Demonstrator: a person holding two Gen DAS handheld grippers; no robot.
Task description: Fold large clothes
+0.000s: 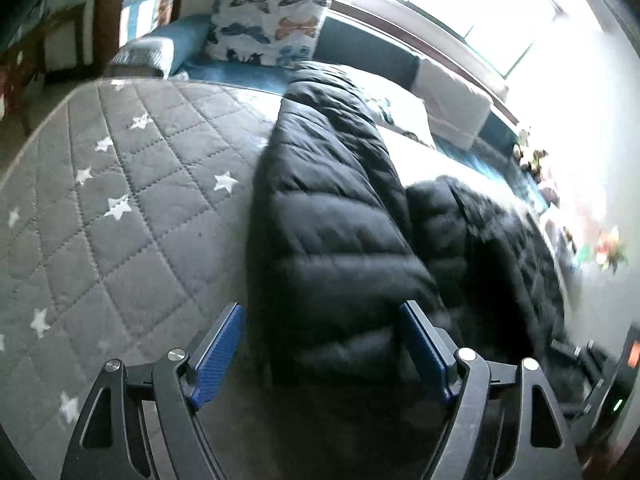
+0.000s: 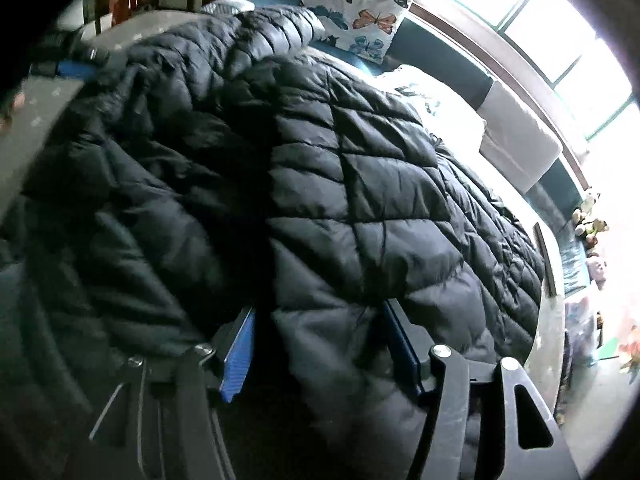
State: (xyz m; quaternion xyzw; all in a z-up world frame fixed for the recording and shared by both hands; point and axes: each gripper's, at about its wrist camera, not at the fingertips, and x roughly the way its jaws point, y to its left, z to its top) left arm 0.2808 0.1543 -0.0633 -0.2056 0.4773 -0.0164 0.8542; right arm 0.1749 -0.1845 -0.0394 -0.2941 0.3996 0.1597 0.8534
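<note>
A black quilted puffer jacket [image 1: 332, 216] lies on a grey star-patterned mattress [image 1: 120, 200]. In the left wrist view a folded part runs away from me in a long band. My left gripper [image 1: 322, 320] is open, its blue pads [image 1: 218, 356] on either side of the jacket's near end, not closed on it. In the right wrist view the jacket [image 2: 340, 184] fills the frame. My right gripper [image 2: 320, 332] stands wide with a thick fold of jacket between its blue pads [image 2: 240, 352]. The other gripper [image 2: 72, 66] shows at far left.
A butterfly-print pillow [image 1: 268, 26] and a blue pillow [image 1: 180, 36] lie at the far end of the bed. White bedding [image 1: 400, 120] and a white cushion [image 1: 452, 100] sit under a bright window [image 1: 460, 8]. Wooden furniture [image 1: 108, 12] stands at far left.
</note>
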